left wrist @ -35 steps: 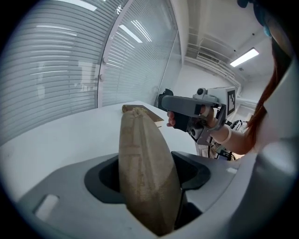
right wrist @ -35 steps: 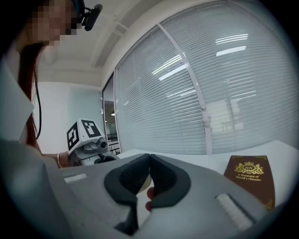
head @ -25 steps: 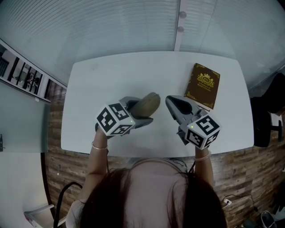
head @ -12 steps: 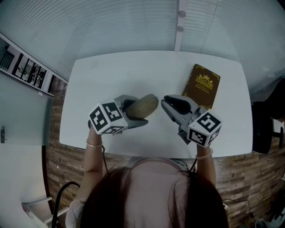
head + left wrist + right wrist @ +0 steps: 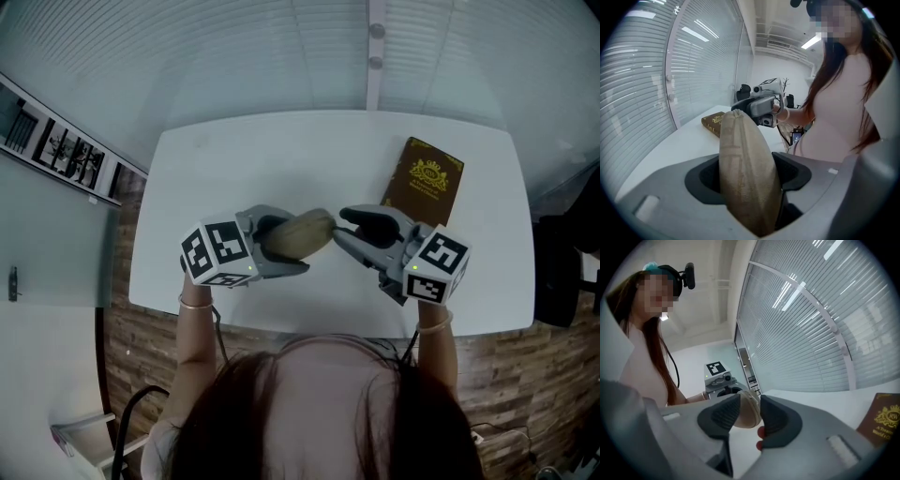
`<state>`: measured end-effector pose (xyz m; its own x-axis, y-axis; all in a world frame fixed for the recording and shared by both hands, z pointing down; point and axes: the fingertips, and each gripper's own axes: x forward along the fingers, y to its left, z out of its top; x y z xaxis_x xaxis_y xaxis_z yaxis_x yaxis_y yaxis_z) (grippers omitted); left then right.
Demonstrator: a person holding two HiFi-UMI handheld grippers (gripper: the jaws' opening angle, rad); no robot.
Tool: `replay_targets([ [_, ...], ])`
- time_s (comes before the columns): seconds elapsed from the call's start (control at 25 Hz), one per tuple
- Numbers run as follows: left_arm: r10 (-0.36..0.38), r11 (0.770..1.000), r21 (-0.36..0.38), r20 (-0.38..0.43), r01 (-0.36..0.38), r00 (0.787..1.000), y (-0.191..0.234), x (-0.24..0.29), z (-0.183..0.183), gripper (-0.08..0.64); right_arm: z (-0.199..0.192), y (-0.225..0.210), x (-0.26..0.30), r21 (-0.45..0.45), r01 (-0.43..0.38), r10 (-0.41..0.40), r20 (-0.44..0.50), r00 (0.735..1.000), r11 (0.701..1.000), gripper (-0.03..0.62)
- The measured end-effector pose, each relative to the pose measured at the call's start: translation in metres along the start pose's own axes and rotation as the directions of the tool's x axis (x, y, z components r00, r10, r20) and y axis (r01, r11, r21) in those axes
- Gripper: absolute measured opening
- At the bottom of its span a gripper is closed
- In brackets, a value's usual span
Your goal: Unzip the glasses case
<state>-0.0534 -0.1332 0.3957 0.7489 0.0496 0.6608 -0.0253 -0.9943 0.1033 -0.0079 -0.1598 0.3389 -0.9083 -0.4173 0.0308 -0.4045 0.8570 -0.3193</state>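
Jaws of left gripper [image 5: 749, 185] clamp glasses case [image 5: 743, 154]; right gripper's [image 5: 750, 417] opening, empty.

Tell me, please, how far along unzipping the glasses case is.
Done: the left claw grips the glasses case. In hand: the right claw is opening at the case's end, not pressing on it. Left: the unzipping itself; no opened zip shows.

A white table [image 5: 234, 159] filled the middle of the head view, on a wood-plank floor [image 5: 117, 347] that showed at the lower left and right. Across the top ran a glass wall with horizontal blinds [image 5: 234, 56], split by a pale upright post [image 5: 372, 80], and a dark chair [image 5: 561, 281] sat at the right edge. In the left gripper view, ceiling strip lights [image 5: 811, 41] glowed at upper right.
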Motion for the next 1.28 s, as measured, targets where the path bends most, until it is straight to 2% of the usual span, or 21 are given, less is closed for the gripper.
replay_targets([
  [0.28, -0.076, 0.997, 0.016, 0.002, 0.076, 0.997, -0.009, -0.002, 0.004, 0.31, 0.004, 0.007, 0.003, 0.031, -0.093, 0.092, 0.023, 0.995, 0.995, 0.145],
  [0.56, -0.105, 0.994, 0.014, 0.002, 0.105, 0.994, -0.011, -0.003, 0.006, 0.31, 0.005, 0.012, 0.004, 0.061, -0.166, 0.163, 0.051, 0.985, 0.984, 0.144],
  [0.76, -0.099, 0.995, -0.003, 0.002, 0.099, 0.995, -0.006, -0.005, 0.007, 0.31, 0.007, 0.005, 0.002, 0.042, -0.134, 0.131, 0.061, 0.989, 0.99, 0.103],
  [0.84, -0.094, 0.996, -0.009, 0.0, 0.094, 0.996, -0.005, -0.006, 0.005, 0.31, 0.007, 0.002, 0.001, 0.036, -0.111, 0.109, 0.064, 0.992, 0.993, 0.032],
  [0.88, -0.092, 0.996, -0.011, -0.002, 0.092, 0.996, -0.005, -0.006, 0.004, 0.31, 0.006, 0.001, 0.001, 0.035, -0.104, 0.102, 0.063, 0.993, 0.994, 0.018],
  [1.28, -0.077, 0.997, -0.004, -0.039, 0.077, 0.996, -0.002, 0.001, -0.002, 0.307, -0.002, -0.002, 0.003, 0.016, -0.084, 0.084, -0.001, 0.997, 0.996, 0.023],
])
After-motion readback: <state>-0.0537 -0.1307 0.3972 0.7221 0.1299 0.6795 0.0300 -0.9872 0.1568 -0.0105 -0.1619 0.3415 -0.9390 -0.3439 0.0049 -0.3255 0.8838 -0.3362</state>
